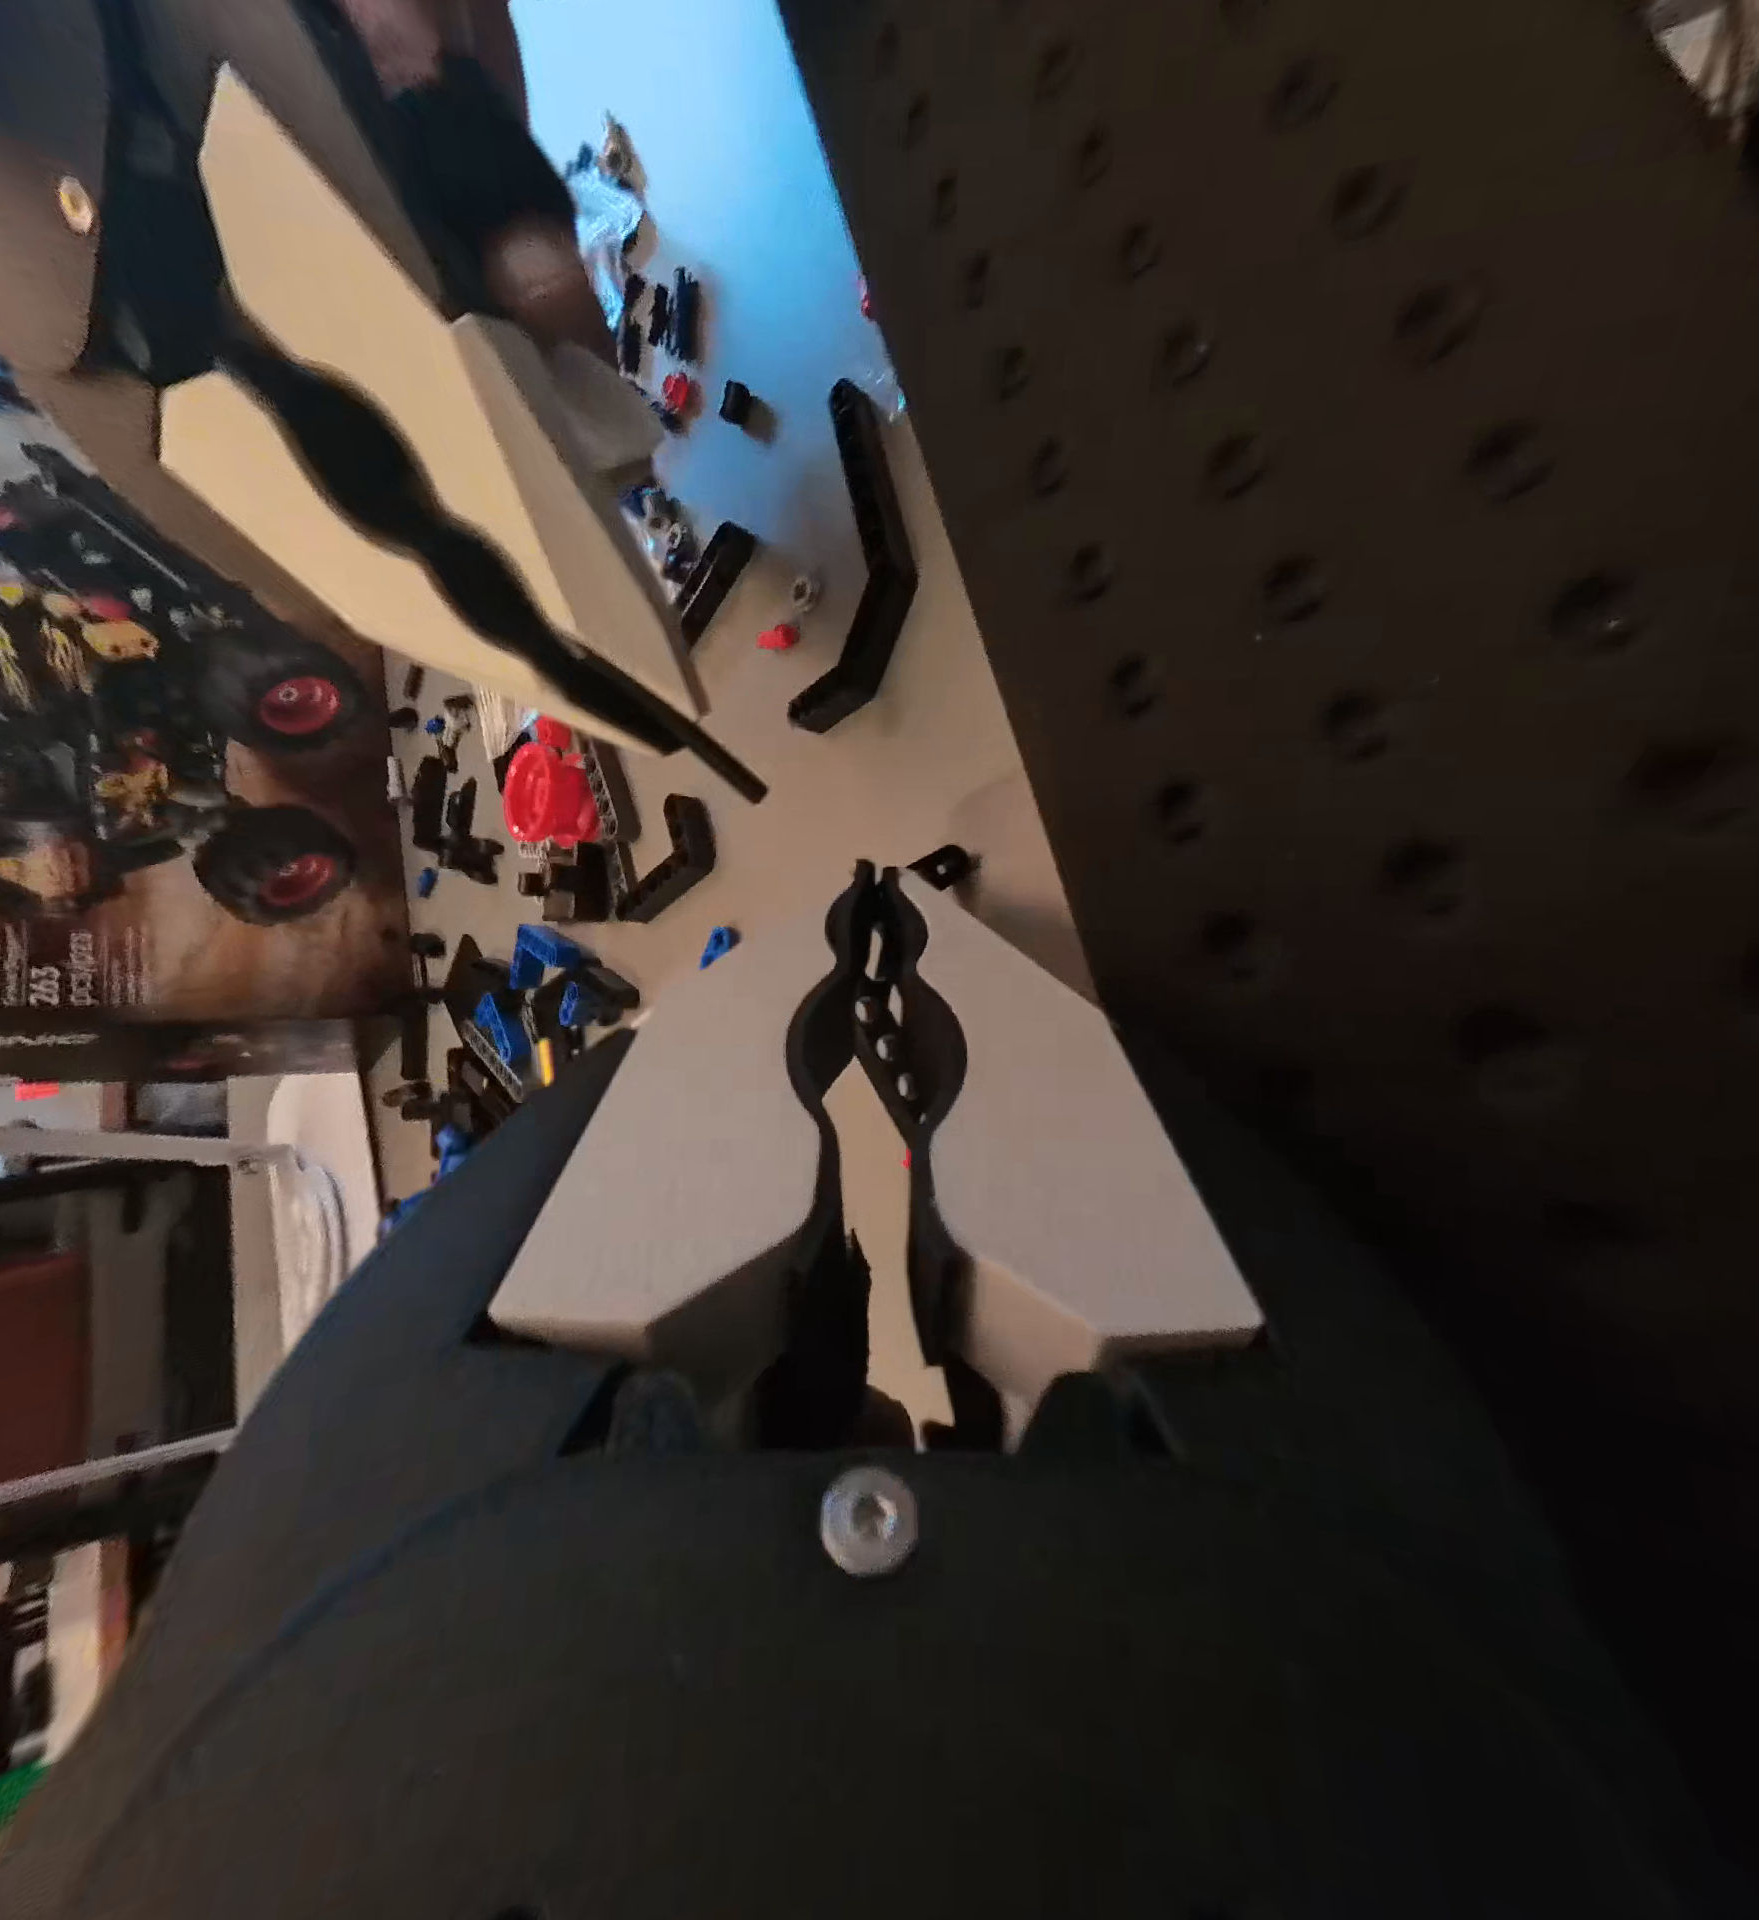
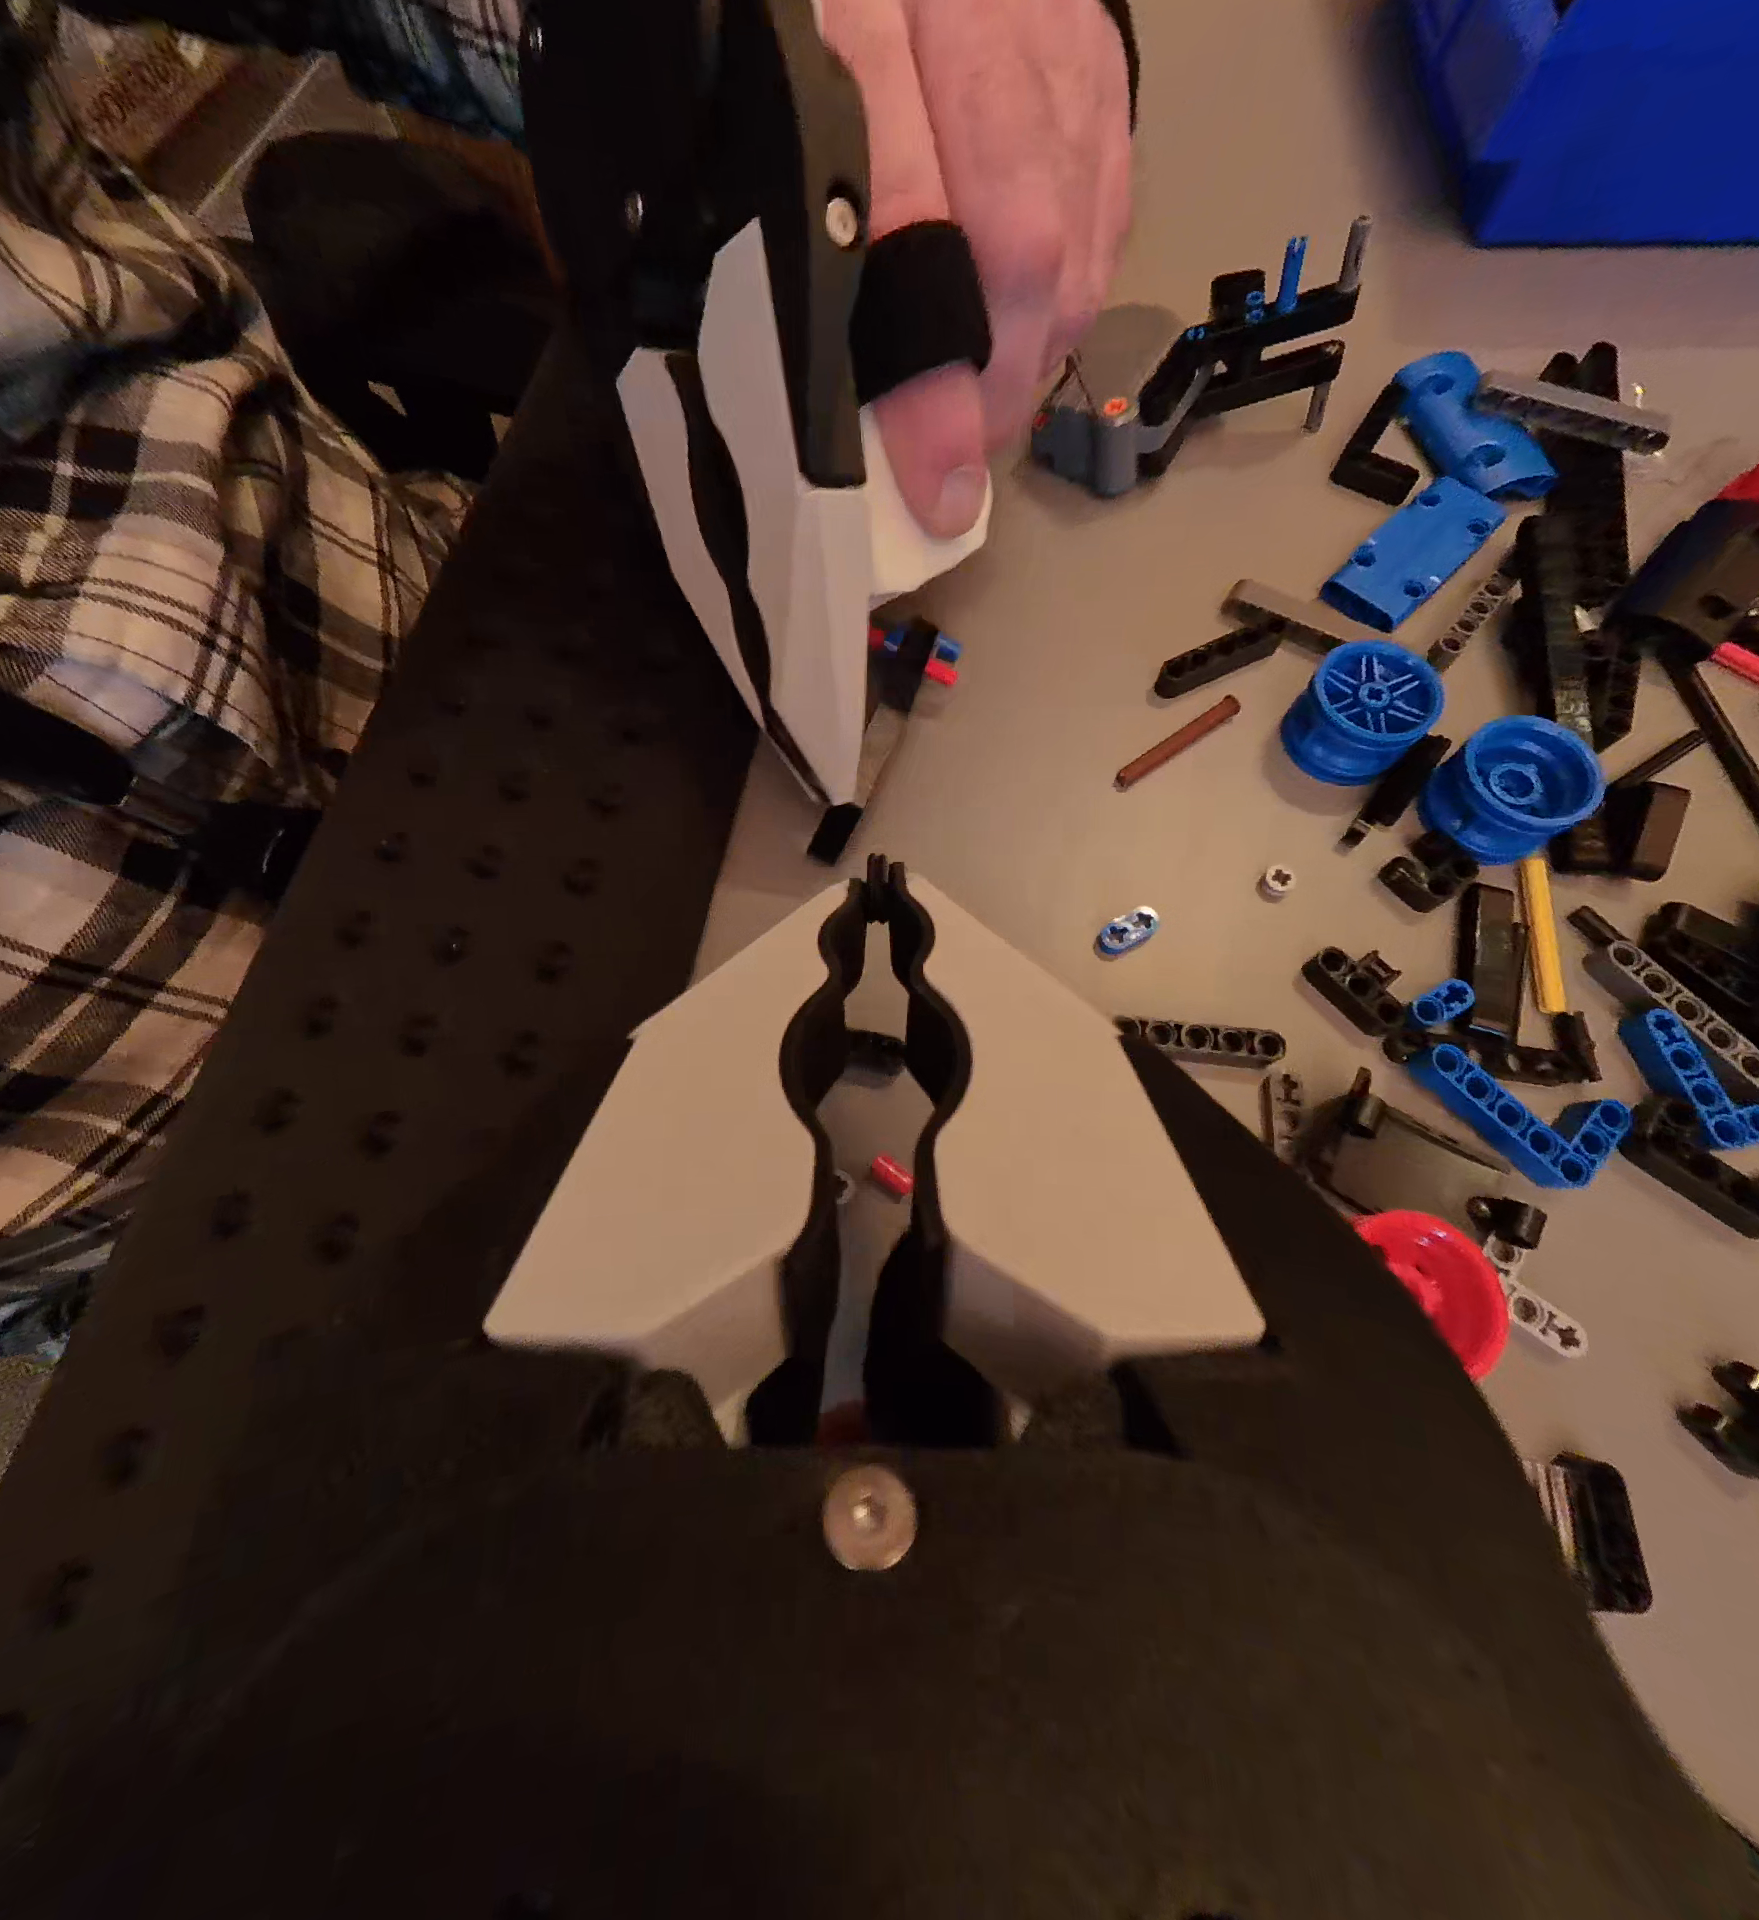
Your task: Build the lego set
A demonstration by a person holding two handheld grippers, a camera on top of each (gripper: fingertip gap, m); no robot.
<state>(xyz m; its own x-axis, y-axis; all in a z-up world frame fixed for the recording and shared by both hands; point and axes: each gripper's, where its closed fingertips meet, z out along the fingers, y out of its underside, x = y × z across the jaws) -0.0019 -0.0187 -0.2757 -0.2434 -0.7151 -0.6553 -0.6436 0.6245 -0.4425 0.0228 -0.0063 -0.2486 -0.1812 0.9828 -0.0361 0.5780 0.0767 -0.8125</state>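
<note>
Two tools work over my grey desk [image 2: 1218,125]. My left tool [image 1: 877,876] has its wavy black pads pinched nearly together on a thin black holed beam [image 1: 890,1039]. My right tool [image 2: 885,871] is closed to a sliver, nipping a small black pin [image 2: 885,868]. Loose studless pieces lie scattered right: ribbed blue wheel hubs [image 2: 1363,707], a blue L-beam [image 2: 1524,1127], a smooth red hub [image 2: 1441,1304]. Far off sits a grey-and-black assembly [image 2: 1166,400]. Perforated black plate [image 2: 501,831] blocks the left.
</note>
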